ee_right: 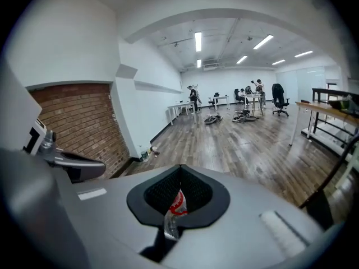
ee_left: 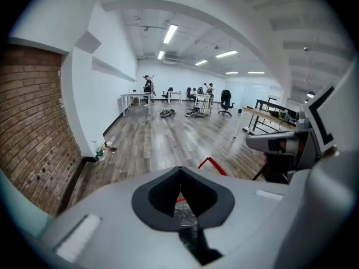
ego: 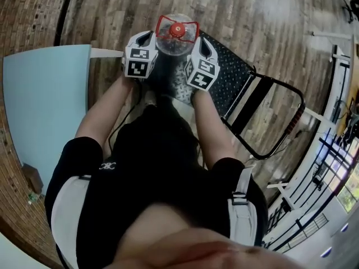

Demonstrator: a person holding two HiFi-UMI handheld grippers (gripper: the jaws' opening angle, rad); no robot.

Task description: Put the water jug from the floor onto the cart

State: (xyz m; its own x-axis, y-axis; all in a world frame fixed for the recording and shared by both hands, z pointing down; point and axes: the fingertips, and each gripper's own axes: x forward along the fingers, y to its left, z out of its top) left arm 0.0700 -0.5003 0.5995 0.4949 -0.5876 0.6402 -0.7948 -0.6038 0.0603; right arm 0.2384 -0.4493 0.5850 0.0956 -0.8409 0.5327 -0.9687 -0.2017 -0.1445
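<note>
The water jug (ego: pixel 175 45) is clear plastic with a red cap (ego: pixel 176 29) and a thin red handle looped round it. In the head view it hangs between both grippers, over the near end of the cart's black tread-plate deck (ego: pixel 230 72). My left gripper (ego: pixel 150 37) is at the jug's left shoulder and my right gripper (ego: pixel 195 42) at its right; both look shut. In the left gripper view the jaws (ee_left: pixel 180 192) meet, with clear plastic (ee_left: pixel 184 212) seen through their notch and the red handle (ee_left: pixel 212 164) beyond. The right gripper (ee_right: pixel 179 198) shows the jug's neck (ee_right: pixel 171 220) the same way.
The cart's folded black handle frame (ego: pixel 280 122) lies to the right on the wood floor. A light blue panel (ego: pixel 45 105) stands at the left by a brick wall. Metal racks (ego: pixel 331 150) line the right side. People and desks are far across the room (ee_left: pixel 148 86).
</note>
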